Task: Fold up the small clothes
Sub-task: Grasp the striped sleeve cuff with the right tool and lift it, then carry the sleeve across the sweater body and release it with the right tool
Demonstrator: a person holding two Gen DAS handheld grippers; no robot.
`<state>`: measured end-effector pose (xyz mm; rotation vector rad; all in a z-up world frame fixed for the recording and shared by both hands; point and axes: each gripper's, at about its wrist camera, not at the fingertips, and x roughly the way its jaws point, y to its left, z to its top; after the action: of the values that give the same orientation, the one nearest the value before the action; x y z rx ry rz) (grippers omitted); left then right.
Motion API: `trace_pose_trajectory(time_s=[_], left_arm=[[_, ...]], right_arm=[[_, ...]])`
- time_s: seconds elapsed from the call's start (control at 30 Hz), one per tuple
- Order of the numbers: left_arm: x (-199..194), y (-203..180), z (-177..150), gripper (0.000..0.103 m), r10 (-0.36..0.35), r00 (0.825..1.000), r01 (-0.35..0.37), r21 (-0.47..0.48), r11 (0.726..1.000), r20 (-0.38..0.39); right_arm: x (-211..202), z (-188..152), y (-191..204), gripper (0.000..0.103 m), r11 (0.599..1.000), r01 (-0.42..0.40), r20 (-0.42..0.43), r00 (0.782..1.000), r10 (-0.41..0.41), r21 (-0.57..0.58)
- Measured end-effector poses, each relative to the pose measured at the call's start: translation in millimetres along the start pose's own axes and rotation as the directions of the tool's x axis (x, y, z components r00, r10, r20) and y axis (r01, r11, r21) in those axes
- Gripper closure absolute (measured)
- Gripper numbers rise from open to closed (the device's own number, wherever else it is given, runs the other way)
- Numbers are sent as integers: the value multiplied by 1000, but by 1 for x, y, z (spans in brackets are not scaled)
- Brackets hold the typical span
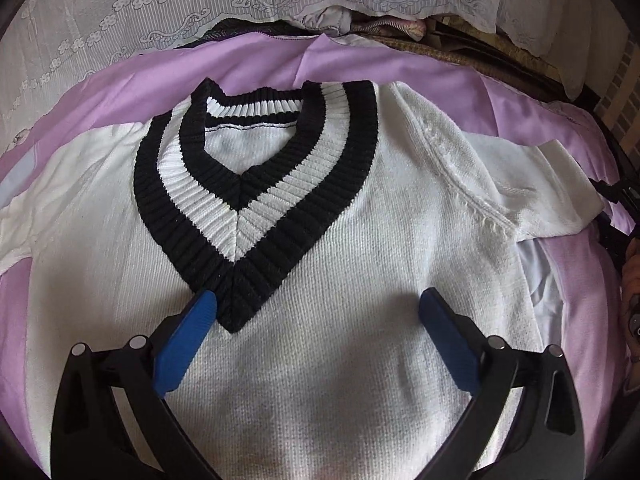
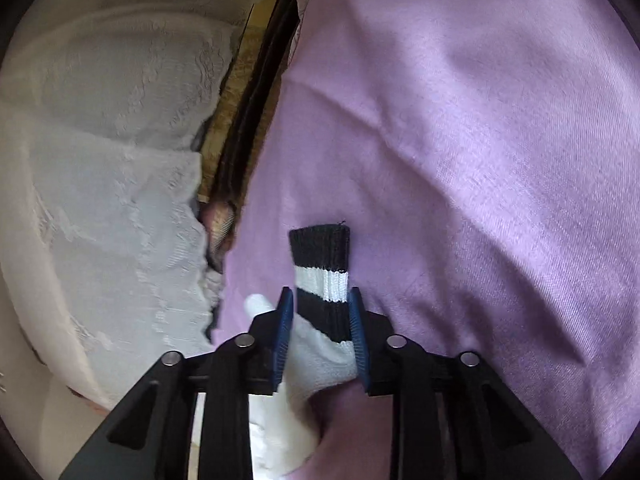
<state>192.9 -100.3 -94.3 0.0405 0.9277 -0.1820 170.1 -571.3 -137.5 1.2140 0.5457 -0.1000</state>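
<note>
The sweater (image 1: 320,240) lies flat, front up, on a purple sheet (image 1: 420,68), its black-and-white V collar (image 1: 256,184) toward the sheet's far edge. The hem is cut off by the bottom of the left wrist view, and the black gripper frame covers both lower corners there. One sleeve runs out of that view on the left; the other sleeve (image 1: 552,188) reaches toward the sheet's right edge, and its end gets lost in the dark rim of the lens.

The left gripper (image 1: 318,304) is spread wide over the chest, one blue finger (image 1: 188,340) lying beside the tip of the V. Whether the fingers actually touch the knit, I can't tell.

In the right wrist view the right gripper (image 2: 320,300) is pinched on a striped cuff (image 2: 320,268), pads pressing either side of it, so the black end sticks out past the fingertips over the sheet. The rest of that sleeve drops behind the frame and blurs out.

Past the sheet's edge there's white lace cloth (image 1: 200,4) and some dark, patterned stuff I can't make out.
</note>
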Motion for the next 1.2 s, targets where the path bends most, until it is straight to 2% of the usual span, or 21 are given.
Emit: trace_pose_trajectory(time_s=[0.1, 0.23, 0.33, 0.37, 0.43, 0.5, 0.6, 0.67, 0.77, 0.87, 1.0, 1.13, 1.2], left_arm=[[0, 0, -1, 4, 5, 1000, -5, 3, 1000, 0], [1, -1, 0, 4, 11, 1000, -11, 6, 1000, 0], [1, -1, -1, 4, 12, 1000, -12, 7, 1000, 1], [1, -1, -1, 4, 11, 1000, -11, 7, 1000, 1], [1, -1, -1, 4, 8, 1000, -8, 5, 1000, 1], [1, 0, -1, 4, 6, 1000, -6, 5, 1000, 1], [1, -1, -1, 4, 8, 1000, -8, 5, 1000, 1], [1, -1, -1, 4, 7, 1000, -7, 5, 1000, 1], [1, -1, -1, 4, 7, 1000, -7, 4, 1000, 1], [-1, 2, -1, 4, 2, 1000, -2, -4, 1000, 0], [-11, 21, 0, 4, 11, 1000, -10, -48, 999, 3], [-25, 56, 4, 4, 93, 995, -91, -62, 994, 29], [-31, 77, 2, 4, 158, 987, -157, -43, 987, 40]], right_arm=[[8, 0, 13, 81, 993, 80, -1, 997, -81, -89], [16, 5, 17, 82, 988, 91, -6, 996, -93, -126], [19, 5, 22, 87, 978, 119, 0, 993, -121, -169], [16, 4, 23, 91, 978, 120, 11, 993, -120, -168], [4, 5, 21, 91, 987, 84, 41, 996, -79, -134], [-18, 11, 27, 91, 988, 74, 115, 992, -59, -133], [-53, 20, 36, 92, 975, 142, 256, 962, -95, -173], [-58, 26, 28, 92, 977, 157, 254, 960, -117, -143], [-38, 29, -1, 92, 968, 243, 197, 954, -226, -67], [-40, 32, -10, 92, 979, 204, 181, 964, -197, -21], [-54, 24, 14, 92, 987, 138, 227, 967, -116, -86], [-73, 9, 59, 92, 972, 88, 268, 963, -27, -217], [-81, -2, 85, 92, 961, 50, 269, 963, 26, -272]])
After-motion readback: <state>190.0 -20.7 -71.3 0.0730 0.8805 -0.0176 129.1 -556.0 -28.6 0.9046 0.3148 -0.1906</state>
